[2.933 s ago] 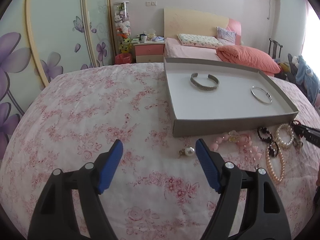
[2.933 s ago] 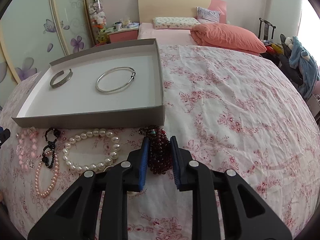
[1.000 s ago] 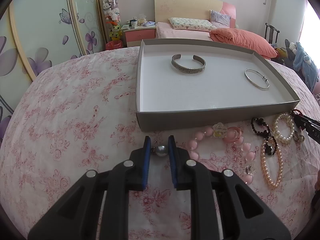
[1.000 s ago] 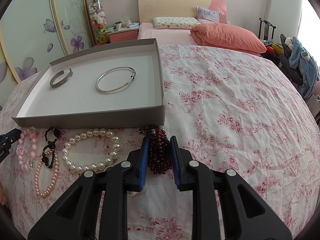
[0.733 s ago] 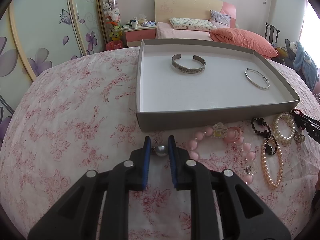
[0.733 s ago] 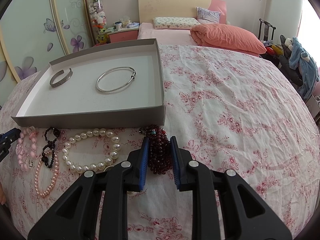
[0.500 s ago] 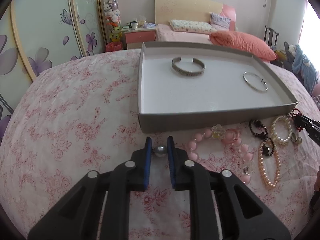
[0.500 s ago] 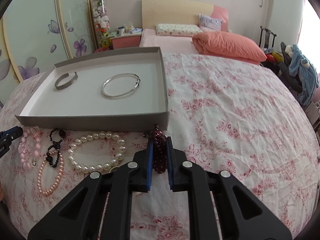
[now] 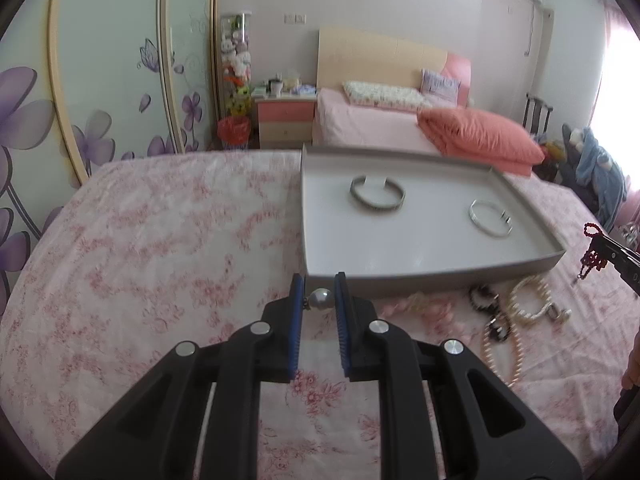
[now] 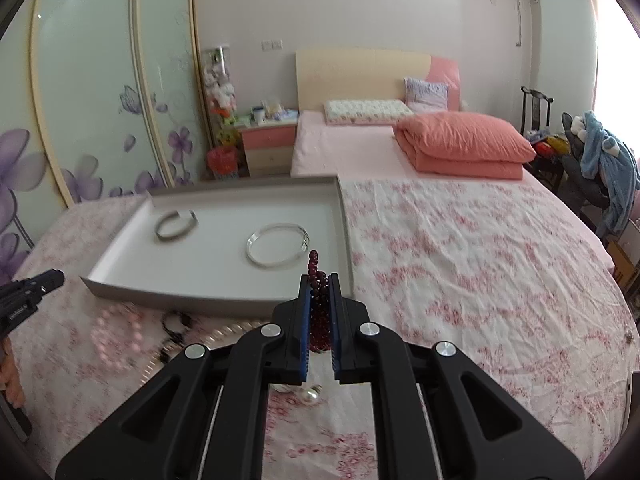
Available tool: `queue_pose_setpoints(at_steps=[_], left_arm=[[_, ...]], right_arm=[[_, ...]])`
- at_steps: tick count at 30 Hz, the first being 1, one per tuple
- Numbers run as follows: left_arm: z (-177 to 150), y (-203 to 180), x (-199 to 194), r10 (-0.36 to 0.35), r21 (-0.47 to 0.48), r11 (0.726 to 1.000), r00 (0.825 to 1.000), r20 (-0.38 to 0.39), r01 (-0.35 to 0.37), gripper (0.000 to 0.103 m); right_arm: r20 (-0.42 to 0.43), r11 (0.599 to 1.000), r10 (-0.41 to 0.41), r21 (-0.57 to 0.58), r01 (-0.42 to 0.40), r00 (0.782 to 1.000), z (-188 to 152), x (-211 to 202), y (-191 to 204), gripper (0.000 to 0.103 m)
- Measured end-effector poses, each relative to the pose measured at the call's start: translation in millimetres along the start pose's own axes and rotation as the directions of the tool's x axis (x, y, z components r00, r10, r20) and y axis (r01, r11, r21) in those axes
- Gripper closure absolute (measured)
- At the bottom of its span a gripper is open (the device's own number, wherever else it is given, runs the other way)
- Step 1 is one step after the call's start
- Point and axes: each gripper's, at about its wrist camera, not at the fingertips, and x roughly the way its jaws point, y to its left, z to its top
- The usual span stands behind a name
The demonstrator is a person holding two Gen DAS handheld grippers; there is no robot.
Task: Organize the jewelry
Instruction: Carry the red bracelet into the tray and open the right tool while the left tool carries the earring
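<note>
The right gripper [image 10: 319, 280] is closed on a dark red bead bracelet [image 10: 319, 312], its blue fingers [image 10: 305, 320] pressing the strand from both sides; a loop of beads rises above the fingertips. Just beyond the fingers lies a grey tray [image 10: 344, 240] holding a silver bangle [image 10: 278, 245] and, further left, an open cuff bracelet [image 10: 176, 227]. Left of the fingers, blurred pink beads [image 10: 116, 338] lie on the floral bedspread [image 10: 480, 264]. The left gripper [image 10: 28, 292] enters at the far left.

Pink floral bedspread [image 9: 168, 240] carries a grey tray [image 9: 436, 272]. Just beside the tray's near wall lie pink beads [image 10: 116, 336], black beads [image 9: 486, 304] and pearl strands [image 9: 528, 300].
</note>
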Motion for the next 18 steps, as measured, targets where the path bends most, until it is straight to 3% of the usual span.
queue_pose_setpoints(at_steps=[7,12,18], left_arm=[[12.4,-16.9,-40.2,-0.013,0.002,1.000,0.992,0.124,0.013,0.087],[15.3,-37.3,-63.3,-0.001,0.036,0.999,0.976,0.220,-0.007,0.087],[18.6,-52.4,-75.9,-0.014,0.060,0.998,0.963,0.268,-0.003,0.087]], right_arm=[[0.117,0.998,0.066,-0.028,-0.063,0.991,15.8,-34.2,23.2,0.094],[0.204,0.994,0.102,-0.063,-0.091,0.974,20.0,-54.9,41.8,0.094],[0.276,0.990,0.119,-0.107,-0.092,0.954,20.3,-68.3,55.6,0.094]])
